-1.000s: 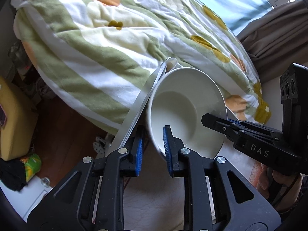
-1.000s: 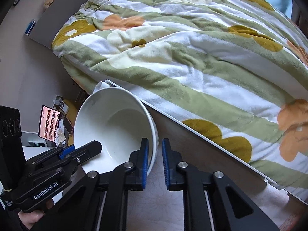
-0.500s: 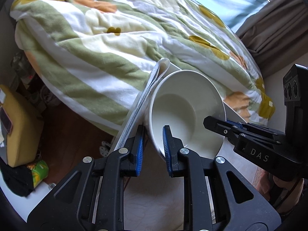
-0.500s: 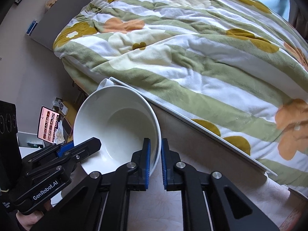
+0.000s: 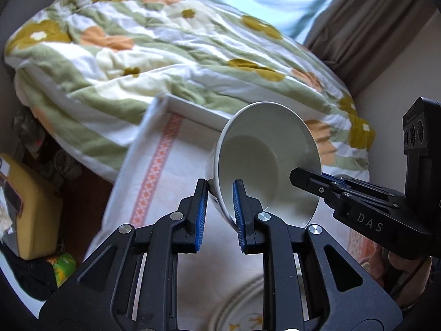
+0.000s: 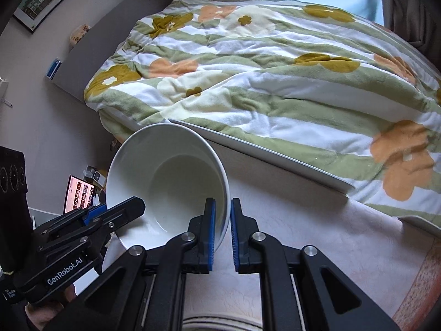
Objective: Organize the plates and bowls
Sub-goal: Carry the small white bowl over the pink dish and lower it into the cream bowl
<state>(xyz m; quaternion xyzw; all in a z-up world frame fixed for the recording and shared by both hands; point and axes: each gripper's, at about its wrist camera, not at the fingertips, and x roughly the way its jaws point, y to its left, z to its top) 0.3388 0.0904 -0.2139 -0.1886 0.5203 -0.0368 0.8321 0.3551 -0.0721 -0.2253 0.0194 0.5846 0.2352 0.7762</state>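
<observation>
Both grippers' jaws clamp the tilted white bowl by its rim above the tablecloth.

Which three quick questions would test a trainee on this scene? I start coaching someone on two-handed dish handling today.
1. True or false: the white bowl is held level, mouth up.
2. Which jaws clamp the bowl's rim? A: left gripper only. B: right gripper only. C: both.
3. In the left wrist view, what dish shows at the bottom edge, beneath the gripper?

Key
1. False: it is tipped steeply, with its mouth towards the cameras.
2. C.
3. A plate with a flower pattern.
</observation>
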